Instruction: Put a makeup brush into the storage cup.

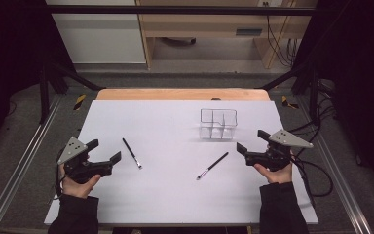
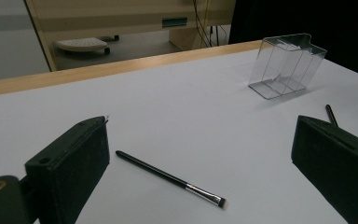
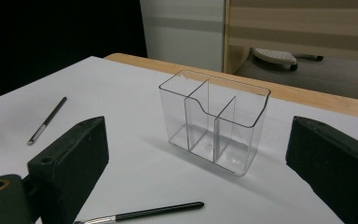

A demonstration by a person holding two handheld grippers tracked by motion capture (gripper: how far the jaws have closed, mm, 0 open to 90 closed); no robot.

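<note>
In the right gripper view, the near brush (image 3: 140, 213) loses its bristle end behind that gripper's own left-hand jaw

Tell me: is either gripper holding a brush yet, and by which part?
Nothing is held. The left gripper and right gripper are both open and empty; the two brushes lie on the white table, apart from the clear organizer.

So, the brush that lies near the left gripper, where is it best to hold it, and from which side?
Probably at the middle of the black handle of the brush, coming straight down from above with the open left gripper. The brush lies flat on the white table, thin and long, so the jaws should close across it, not along it. Avoid the bristle end nearest the person.
</note>
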